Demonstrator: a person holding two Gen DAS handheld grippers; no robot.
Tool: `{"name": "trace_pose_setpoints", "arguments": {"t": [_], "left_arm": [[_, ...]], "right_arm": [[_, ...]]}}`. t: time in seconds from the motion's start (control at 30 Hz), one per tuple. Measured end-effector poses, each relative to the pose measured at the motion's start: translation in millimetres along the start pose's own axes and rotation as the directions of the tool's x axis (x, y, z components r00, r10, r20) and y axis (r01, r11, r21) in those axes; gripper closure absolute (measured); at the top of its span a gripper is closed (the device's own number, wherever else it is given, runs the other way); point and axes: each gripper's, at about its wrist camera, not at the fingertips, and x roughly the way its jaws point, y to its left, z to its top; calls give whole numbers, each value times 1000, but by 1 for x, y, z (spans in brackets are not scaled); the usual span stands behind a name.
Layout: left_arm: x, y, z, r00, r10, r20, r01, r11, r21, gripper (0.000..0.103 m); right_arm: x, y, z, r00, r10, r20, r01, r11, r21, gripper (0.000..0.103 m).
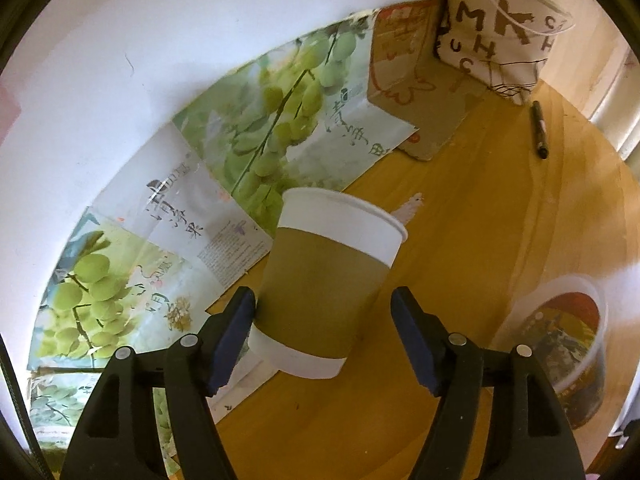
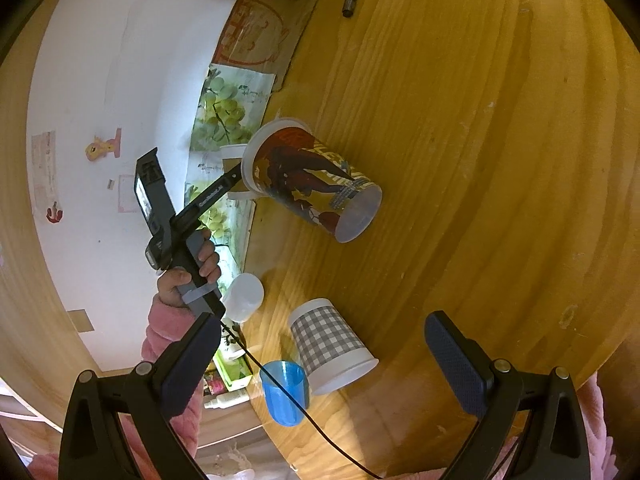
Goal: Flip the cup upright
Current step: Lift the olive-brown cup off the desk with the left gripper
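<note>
Left gripper (image 1: 323, 332), held in my left hand (image 2: 191, 270), has its jaws spread around the paper cup (image 1: 326, 284). One blue pad (image 1: 234, 340) touches the cup's brown sleeve; the opposite pad (image 1: 414, 344) stands apart from it, so nothing is clamped. The cup has white bands above and below the sleeve and its rim faces up, leaning slightly; its base is probably on the wooden table (image 1: 460, 220), though the contact is not clear from this angle. It sits just beside the grape-print sheets (image 1: 168, 216) along the wall.

Right gripper (image 2: 324, 360) is also spread wide and holds nothing. Between its fingers, lower down in its view, a checked cup (image 2: 328, 346) stands mouth-down with a blue cup (image 2: 284, 392) just beside it. Farther on, a printed plastic cup (image 2: 312, 184) lies on its side. A black marker (image 1: 539, 130) rests near the lettered bag (image 1: 496, 28).
</note>
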Motion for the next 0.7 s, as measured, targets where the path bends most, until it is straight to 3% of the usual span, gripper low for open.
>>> {"name": "trace_pose_setpoints", "arguments": {"t": [0.43, 0.7], "left_arm": [[14, 4, 10, 1000, -1, 0, 1, 999, -50, 33], [-4, 2, 6, 999, 6, 52, -3, 998, -59, 34]], "right_arm": [[-2, 0, -1, 1000, -6, 17, 6, 1000, 1, 1], [-2, 3, -2, 1000, -1, 13, 1, 1000, -14, 1]]}}
